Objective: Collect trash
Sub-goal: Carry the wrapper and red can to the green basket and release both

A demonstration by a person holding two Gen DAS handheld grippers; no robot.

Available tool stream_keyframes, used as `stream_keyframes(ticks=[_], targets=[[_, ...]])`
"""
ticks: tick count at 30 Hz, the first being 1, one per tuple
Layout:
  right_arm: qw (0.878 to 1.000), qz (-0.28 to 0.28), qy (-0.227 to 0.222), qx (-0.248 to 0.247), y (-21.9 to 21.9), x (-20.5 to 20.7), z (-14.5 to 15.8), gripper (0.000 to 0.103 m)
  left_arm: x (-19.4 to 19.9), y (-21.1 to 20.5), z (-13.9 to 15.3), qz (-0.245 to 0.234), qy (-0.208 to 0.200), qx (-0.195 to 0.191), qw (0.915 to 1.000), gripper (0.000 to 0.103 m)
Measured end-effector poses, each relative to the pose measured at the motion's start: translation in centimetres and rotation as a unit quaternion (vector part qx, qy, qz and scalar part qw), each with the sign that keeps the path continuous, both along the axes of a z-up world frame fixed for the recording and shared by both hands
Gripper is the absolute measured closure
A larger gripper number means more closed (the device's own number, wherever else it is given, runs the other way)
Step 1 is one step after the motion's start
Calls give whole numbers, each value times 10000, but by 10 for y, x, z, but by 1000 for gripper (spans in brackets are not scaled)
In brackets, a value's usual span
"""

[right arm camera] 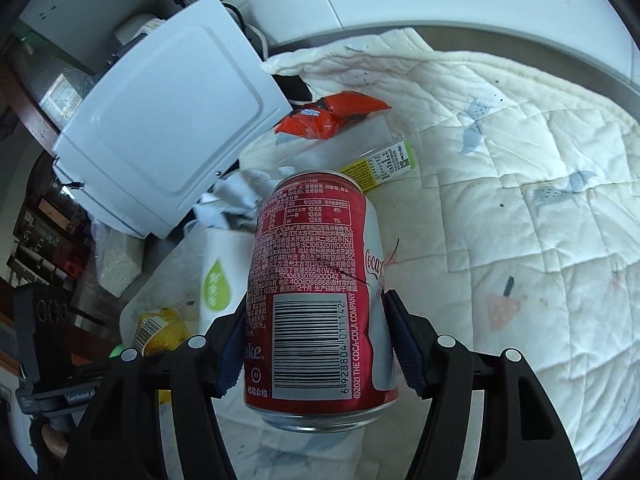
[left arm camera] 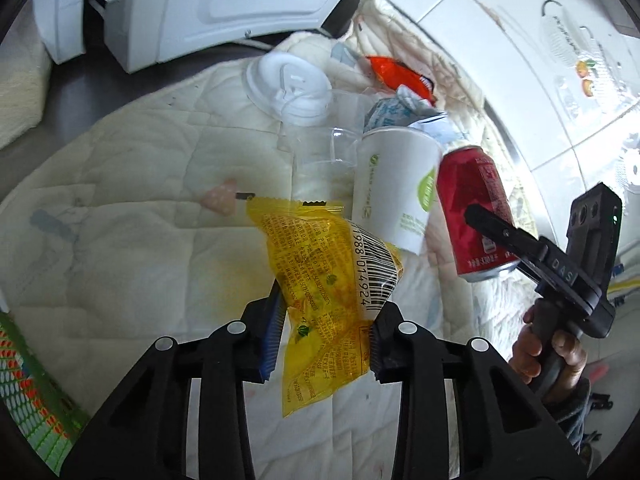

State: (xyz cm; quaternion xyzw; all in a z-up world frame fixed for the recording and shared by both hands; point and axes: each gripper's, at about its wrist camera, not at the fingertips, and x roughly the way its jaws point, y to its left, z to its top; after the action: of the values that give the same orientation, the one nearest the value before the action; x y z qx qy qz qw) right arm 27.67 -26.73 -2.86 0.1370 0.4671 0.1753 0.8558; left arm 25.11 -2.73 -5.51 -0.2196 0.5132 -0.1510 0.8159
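Note:
My left gripper (left arm camera: 326, 330) is shut on a yellow snack wrapper (left arm camera: 324, 280) and holds it above the white quilted mat (left arm camera: 120, 220). My right gripper (right arm camera: 316, 340) is shut on a red Coca-Cola can (right arm camera: 320, 292), lifted off the mat; the can (left arm camera: 476, 208) and the right gripper's finger (left arm camera: 504, 236) also show in the left wrist view. A white paper cup with a green logo (left arm camera: 396, 188) lies on its side beside the can. An orange snack bag (right arm camera: 332, 116), a clear plastic cup (left arm camera: 320, 152) and a white lid (left arm camera: 292, 84) lie further back.
A white box-shaped appliance (right arm camera: 168, 128) stands at the mat's edge. Crumpled paper (left arm camera: 400, 112) lies behind the cup. A green-yellow label strip (right arm camera: 380, 164) lies past the can. A green mesh basket (left arm camera: 28, 392) shows at lower left. A tiled wall (left arm camera: 520, 40) rises at the right.

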Motion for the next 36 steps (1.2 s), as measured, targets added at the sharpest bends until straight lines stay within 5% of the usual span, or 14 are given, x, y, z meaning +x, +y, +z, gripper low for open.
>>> stream_keyframes(ticks=[8, 18, 29, 36], targets=[[9983, 468, -334, 96, 38, -60, 30, 42, -53, 44, 23, 164, -312, -15, 9994, 70], [9833, 1719, -543, 234, 160, -129, 42, 42, -151, 176, 42, 1179, -646, 262, 9906, 70], [9564, 2901, -338, 45, 322, -173, 7, 42, -219, 295, -17, 2260, -104, 523, 9727, 70], [9437, 3283, -172, -358, 397, -191, -31, 42, -238, 327, -49, 2588, 185, 464, 9646, 69]])
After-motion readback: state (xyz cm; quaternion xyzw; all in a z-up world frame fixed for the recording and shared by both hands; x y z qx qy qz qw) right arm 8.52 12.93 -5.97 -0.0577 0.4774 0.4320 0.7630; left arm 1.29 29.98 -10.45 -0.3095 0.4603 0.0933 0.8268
